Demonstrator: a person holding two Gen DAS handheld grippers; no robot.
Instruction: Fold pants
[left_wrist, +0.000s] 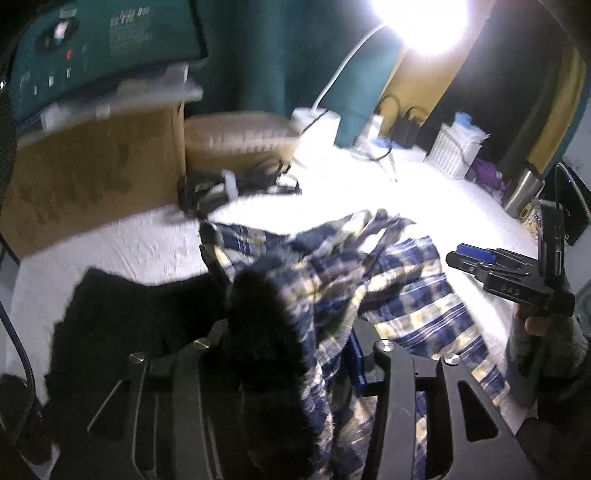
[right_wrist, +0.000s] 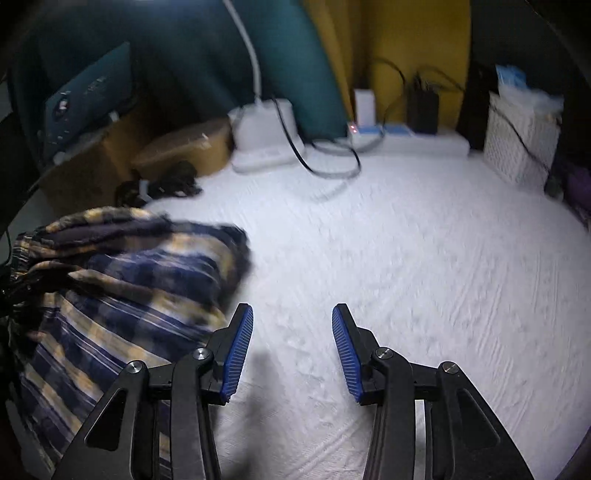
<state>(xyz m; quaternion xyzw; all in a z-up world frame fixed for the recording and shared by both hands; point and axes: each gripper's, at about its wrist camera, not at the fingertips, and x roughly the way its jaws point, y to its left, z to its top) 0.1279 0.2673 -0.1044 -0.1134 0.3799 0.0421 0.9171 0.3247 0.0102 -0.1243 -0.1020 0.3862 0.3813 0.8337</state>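
Observation:
Blue, yellow and white plaid pants (left_wrist: 388, 288) lie bunched on a white cloth-covered surface (left_wrist: 147, 243). My left gripper (left_wrist: 295, 332) is shut on a fold of the pants with a dark furry lining and lifts it; the fabric hides the fingertips. In the right wrist view the pants (right_wrist: 122, 280) heap at the left. My right gripper (right_wrist: 292, 314) is open and empty over the bare white surface (right_wrist: 424, 277), just right of the pants. It also shows in the left wrist view (left_wrist: 465, 256) at the right, held by a hand.
A dark garment (left_wrist: 122, 332) lies left of the pants. Cardboard boxes (left_wrist: 96, 177), a black cable bundle (left_wrist: 229, 188), a white lamp base (right_wrist: 266, 136), a power strip (right_wrist: 406, 140) and a white basket (right_wrist: 521, 140) line the back. A steel bottle (left_wrist: 522, 192) stands at right.

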